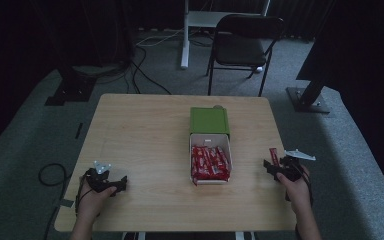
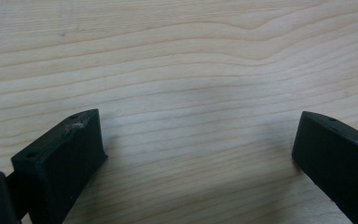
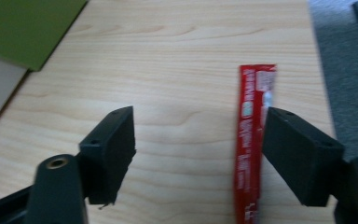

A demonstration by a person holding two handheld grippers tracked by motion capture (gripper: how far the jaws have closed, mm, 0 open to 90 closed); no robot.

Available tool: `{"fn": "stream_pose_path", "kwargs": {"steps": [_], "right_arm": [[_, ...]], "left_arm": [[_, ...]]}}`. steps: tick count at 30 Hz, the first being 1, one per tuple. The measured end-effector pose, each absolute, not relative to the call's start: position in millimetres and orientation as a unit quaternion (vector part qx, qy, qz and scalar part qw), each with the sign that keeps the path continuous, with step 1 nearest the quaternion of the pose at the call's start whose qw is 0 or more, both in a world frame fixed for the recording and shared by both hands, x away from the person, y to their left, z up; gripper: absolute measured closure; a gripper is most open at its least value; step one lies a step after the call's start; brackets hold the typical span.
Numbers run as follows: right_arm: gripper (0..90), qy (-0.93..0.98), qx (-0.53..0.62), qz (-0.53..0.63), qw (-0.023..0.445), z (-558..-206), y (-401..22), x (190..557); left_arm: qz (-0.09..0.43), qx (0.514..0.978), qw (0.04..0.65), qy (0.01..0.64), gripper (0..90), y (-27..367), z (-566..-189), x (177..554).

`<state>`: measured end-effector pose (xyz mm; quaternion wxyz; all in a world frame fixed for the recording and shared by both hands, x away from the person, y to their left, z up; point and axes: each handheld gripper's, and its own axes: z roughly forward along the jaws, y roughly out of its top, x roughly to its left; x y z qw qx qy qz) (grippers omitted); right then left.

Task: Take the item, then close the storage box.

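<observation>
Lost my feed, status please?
Left gripper open over bare table. Right gripper open, red packet lying beside one jaw. Box of packets mid-table. Nothing in the way.

Nothing can be read with certainty. In the right gripper view a long red sachet [image 3: 249,140] lying at the right of the frame carries white lettering along its length and a pale patch near its top end, all too blurred to make out. In the high view the red packets [image 1: 209,162] in the white box [image 1: 228,150] at mid-frame show pale marks, too small to read.
</observation>
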<state>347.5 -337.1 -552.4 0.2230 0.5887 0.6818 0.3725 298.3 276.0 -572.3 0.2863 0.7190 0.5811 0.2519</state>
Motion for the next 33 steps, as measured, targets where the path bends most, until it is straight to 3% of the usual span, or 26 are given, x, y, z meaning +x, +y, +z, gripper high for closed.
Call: {"fn": "stream_pose_path", "kwargs": {"steps": [16,33], "right_arm": [[14.4,0.719,0.53,0.41,0.185,-553.3,-321.5,339.9],[14.1,0.747,0.48,0.43,0.163,-553.9,-304.3,332.4]], "left_arm": [[0.235,0.762,0.325,0.509,2.9,239.4,-558.7,297.8],[0.222,0.786,0.365,0.447,2.9,196.9,-544.4,299.7]]}}
